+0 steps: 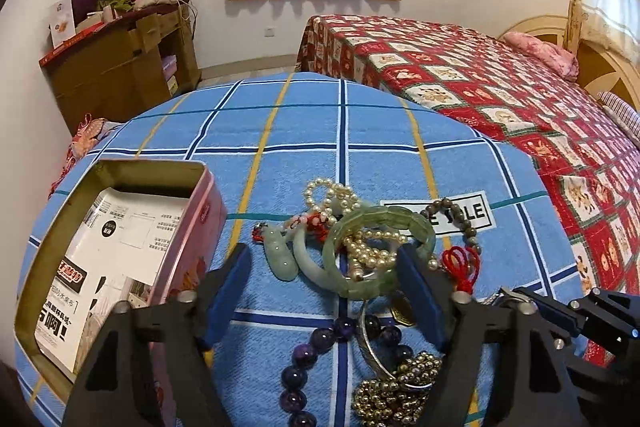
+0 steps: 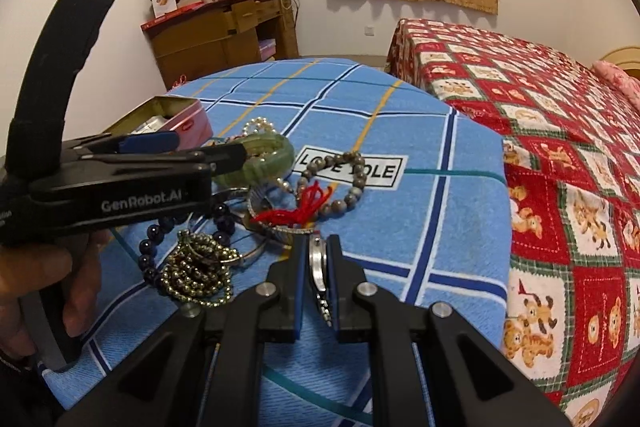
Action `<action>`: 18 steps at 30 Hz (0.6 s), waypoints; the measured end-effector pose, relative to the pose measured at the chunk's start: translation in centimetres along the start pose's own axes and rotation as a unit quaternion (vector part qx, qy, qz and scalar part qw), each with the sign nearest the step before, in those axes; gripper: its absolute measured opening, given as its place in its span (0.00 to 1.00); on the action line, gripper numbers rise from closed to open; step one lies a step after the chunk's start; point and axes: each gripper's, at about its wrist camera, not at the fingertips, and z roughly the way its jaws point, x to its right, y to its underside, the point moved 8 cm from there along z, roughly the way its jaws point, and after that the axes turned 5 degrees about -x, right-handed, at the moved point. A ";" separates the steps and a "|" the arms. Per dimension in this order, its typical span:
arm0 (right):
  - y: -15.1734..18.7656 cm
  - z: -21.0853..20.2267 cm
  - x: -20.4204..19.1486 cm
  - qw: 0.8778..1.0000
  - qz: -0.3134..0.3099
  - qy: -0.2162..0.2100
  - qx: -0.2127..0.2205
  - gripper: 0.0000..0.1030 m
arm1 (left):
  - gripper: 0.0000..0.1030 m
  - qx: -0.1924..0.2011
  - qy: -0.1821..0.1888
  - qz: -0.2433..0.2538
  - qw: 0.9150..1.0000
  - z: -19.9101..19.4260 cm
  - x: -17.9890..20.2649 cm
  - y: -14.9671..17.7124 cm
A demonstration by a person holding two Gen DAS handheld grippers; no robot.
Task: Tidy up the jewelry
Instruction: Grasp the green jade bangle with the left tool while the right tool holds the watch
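A heap of jewelry lies on a blue checked cloth (image 1: pixel 280 131): a green jade bangle (image 1: pixel 380 247), a pearl string (image 1: pixel 332 195), a jade pendant (image 1: pixel 280 255), a purple bead bracelet (image 1: pixel 316 347), gold beads (image 1: pixel 396 383) and a grey bead bracelet (image 1: pixel 460 223). My left gripper (image 1: pixel 324 259) is open, its fingers either side of the bangle and pendant. My right gripper (image 2: pixel 318 247) is shut on a silver watch (image 2: pixel 318 267), just above the cloth. An open pink tin (image 1: pixel 120 247) stands at the left.
A bed with a red patterned cover (image 1: pixel 500 87) runs along the right. A brown cabinet (image 1: pixel 120 67) piled with clothes stands at the back left. The left gripper also shows at the left of the right wrist view (image 2: pixel 180 151).
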 end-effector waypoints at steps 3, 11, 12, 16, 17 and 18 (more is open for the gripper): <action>0.1 0.0 0.0 1.000 -0.001 0.000 0.000 0.12 | 0.56 0.003 0.007 -0.010 1.000 -0.5 -0.1 -0.1; 0.4 0.2 -0.5 1.000 -0.011 0.000 -0.001 0.12 | 0.56 -0.014 -0.016 -0.013 1.000 0.8 -1.1 0.0; 0.5 0.2 -0.6 1.000 -0.012 0.000 -0.001 0.12 | 0.50 -0.018 -0.012 -0.008 1.000 1.1 -0.8 0.2; 0.2 -0.2 -0.4 1.000 -0.011 0.001 0.007 0.12 | 0.19 -0.032 0.015 0.003 0.999 1.7 0.3 0.4; 0.0 -0.4 -0.3 1.000 -0.010 0.001 0.011 0.12 | 0.10 -0.033 0.022 0.004 0.999 1.6 0.5 0.4; -0.2 -0.7 -0.2 1.000 -0.008 0.001 0.016 0.12 | 0.07 -0.029 0.024 0.004 0.999 1.2 0.5 0.3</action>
